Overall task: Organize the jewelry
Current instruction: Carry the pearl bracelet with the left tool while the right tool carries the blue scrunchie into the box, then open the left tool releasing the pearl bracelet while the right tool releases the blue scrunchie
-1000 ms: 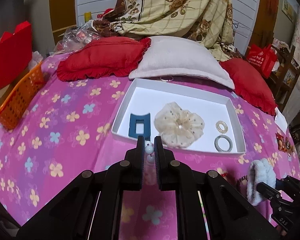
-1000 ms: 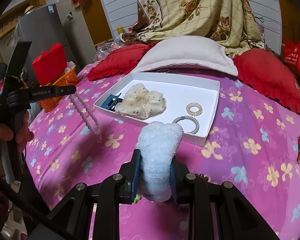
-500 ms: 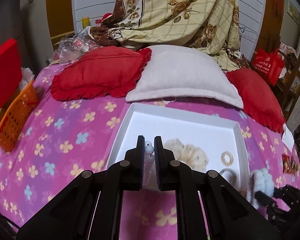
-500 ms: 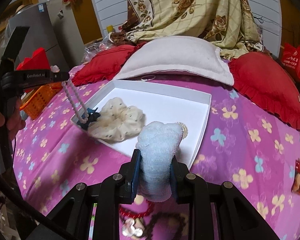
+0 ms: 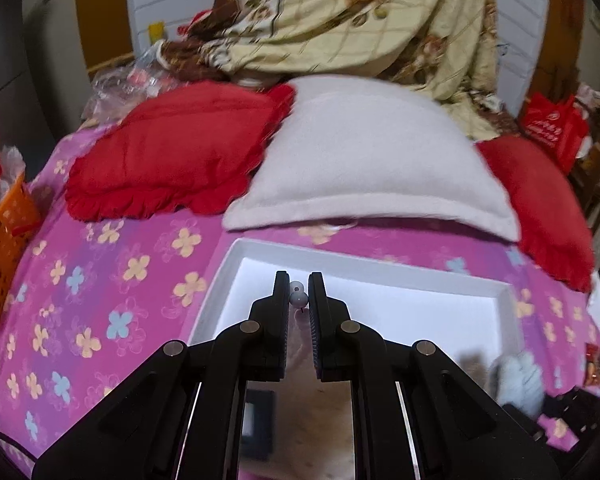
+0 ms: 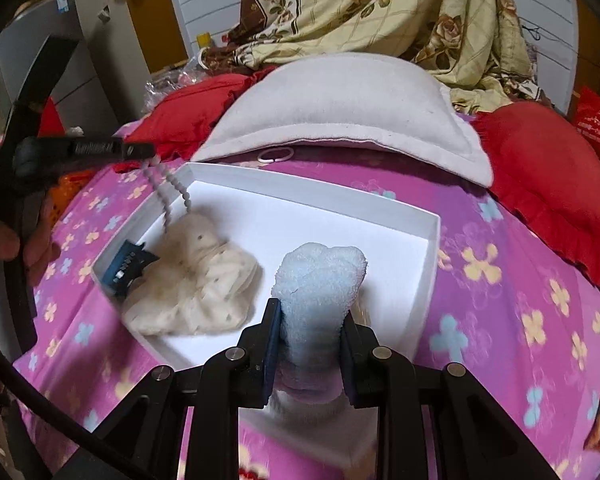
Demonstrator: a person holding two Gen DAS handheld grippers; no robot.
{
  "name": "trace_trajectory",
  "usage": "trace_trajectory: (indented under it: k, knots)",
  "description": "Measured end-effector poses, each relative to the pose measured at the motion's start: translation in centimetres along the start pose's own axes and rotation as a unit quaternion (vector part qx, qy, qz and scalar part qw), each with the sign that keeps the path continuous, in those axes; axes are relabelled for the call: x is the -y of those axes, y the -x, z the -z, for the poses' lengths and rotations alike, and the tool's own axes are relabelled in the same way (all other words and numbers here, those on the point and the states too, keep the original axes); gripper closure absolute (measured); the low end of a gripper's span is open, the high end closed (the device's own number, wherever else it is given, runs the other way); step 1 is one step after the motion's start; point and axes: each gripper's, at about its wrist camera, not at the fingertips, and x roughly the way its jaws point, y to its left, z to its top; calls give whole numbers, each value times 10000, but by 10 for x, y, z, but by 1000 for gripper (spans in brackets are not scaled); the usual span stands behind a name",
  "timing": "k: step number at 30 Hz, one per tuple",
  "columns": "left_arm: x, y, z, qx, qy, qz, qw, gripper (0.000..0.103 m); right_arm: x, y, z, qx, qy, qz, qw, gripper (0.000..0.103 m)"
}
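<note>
My left gripper (image 5: 299, 294) is shut on a string of pale pearl beads (image 5: 299, 298). In the right wrist view the beads (image 6: 168, 188) hang from that left gripper (image 6: 140, 149) over the left end of the white box (image 6: 428, 264). My right gripper (image 6: 310, 320) is shut on a fluffy light-blue scrunchie (image 6: 320, 280), held above the box's near right part. In the box lie a cream dotted scrunchie (image 6: 198, 292) and a dark blue hair clip (image 6: 130, 266). The box's far wall (image 5: 380, 268) fills the left wrist view.
The box sits on a pink flowered bedspread (image 6: 520, 300). Behind it lie a white pillow (image 6: 340, 108) and red cushions (image 5: 172, 148). An orange basket (image 5: 0, 248) stands at the left edge. A white ring (image 6: 275, 155) lies just beyond the box.
Both grippers have moved forward over the box, each still holding its item. The hanging beads now dangle over the cream scrunchie inside the box rather than over the bedspread.
</note>
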Motion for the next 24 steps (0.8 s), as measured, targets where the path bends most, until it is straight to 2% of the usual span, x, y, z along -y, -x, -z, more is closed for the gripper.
trace_trajectory:
  k: [7,15,17,18,19,20,21,24]
  knots:
    - [-45,-43,21,-447,332,-268,9981,95,-4,-45,-21,-268,101,34,9996,78]
    - [-50,-50,38,-546,352,-99,9978,94,-8,-69,-26,-304,1,57,9995,78]
    - [-49,-53,40,-568,329,-80,9978,89,-7,-72,-28,-303,-59,34,9995,76]
    - [-50,-53,41,-587,340,-52,9977,77,-7,-73,-29,-317,-76,30,9995,73]
    - [-51,-54,42,-598,369,-15,9975,60,-5,-74,-29,-344,-123,16,9993,64]
    - [-52,-54,43,-584,419,38,9974,52,-3,-72,-28,-345,-186,-6,9992,57]
    - [-53,-53,43,-561,456,107,9973,46,-3,-71,-27,-325,-239,-38,9992,56]
    - [-53,-48,45,-547,425,162,9975,42,1,-60,-22,-262,-337,-93,9990,56]
